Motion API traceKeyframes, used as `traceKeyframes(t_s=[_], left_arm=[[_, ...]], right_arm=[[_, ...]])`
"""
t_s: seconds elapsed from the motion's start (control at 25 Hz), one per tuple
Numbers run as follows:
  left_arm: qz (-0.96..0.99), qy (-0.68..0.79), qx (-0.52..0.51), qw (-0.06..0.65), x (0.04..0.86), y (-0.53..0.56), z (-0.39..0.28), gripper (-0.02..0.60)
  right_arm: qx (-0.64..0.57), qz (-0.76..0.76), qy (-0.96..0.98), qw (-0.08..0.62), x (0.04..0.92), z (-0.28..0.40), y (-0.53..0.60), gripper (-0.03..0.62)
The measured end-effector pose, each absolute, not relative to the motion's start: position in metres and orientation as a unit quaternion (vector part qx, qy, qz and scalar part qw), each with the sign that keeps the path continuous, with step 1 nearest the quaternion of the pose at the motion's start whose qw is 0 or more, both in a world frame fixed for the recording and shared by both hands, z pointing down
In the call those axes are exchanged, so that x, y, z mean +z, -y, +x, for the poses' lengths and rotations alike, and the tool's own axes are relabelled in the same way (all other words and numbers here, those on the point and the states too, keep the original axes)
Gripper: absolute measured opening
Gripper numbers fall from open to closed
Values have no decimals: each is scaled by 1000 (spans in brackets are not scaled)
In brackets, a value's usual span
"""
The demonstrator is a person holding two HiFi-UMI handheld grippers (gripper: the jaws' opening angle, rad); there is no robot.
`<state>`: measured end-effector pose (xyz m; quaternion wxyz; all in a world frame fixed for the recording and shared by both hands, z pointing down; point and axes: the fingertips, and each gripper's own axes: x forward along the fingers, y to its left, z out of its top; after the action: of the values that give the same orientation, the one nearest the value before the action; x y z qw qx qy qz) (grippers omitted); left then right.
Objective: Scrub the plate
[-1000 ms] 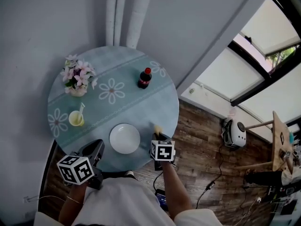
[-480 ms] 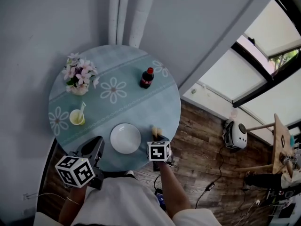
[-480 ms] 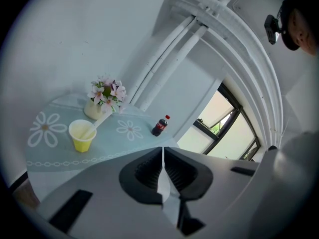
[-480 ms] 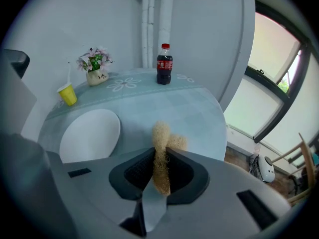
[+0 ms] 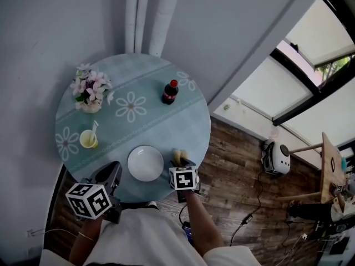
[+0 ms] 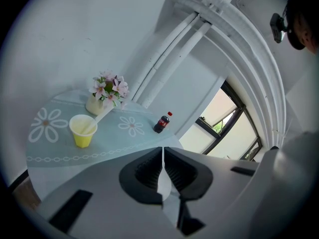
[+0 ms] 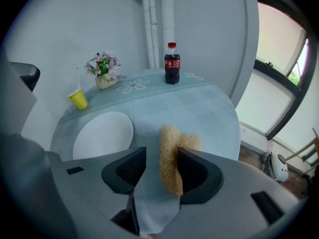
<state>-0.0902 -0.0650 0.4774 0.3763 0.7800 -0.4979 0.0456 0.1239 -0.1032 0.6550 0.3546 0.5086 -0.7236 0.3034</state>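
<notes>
A white plate (image 5: pixel 145 163) (image 7: pixel 102 133) lies empty near the front edge of the round blue table (image 5: pixel 166 126). Just right of it is a tan sponge (image 5: pixel 177 157) (image 7: pixel 172 158), down on the tablecloth. My right gripper (image 5: pixel 178 164) (image 7: pixel 160 166) stands over the sponge. Its jaws have just been opening: the sponge is between them and leans on the right pad, while the left pad is clear of it. My left gripper (image 5: pixel 111 177) (image 6: pixel 163 166) hovers at the table's near left edge, shut with nothing in it.
At the back of the table stands a cola bottle (image 5: pixel 170 92) (image 7: pixel 172 63). A vase of flowers (image 5: pixel 89 90) (image 6: pixel 104 96) is at the left. A yellow cup (image 5: pixel 89 139) (image 6: pixel 82 130) with a spoon sits nearer on the left. Wooden floor lies beyond the right edge.
My right gripper has shifted a little left and down toward the plate, and the sponge beyond it now looks fuller. The left gripper has stayed put.
</notes>
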Motion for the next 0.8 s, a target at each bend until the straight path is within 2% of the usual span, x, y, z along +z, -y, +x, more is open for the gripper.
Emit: traceKeyframes(t_s=[0.44, 0.8], left_arm=[[784, 490, 50, 376, 480, 64, -78, 20], [797, 475, 46, 369, 474, 57, -63, 20]], right_arm=[[347, 496, 754, 255, 619, 117, 90, 207], [364, 449, 789, 207, 580, 107, 60, 207]])
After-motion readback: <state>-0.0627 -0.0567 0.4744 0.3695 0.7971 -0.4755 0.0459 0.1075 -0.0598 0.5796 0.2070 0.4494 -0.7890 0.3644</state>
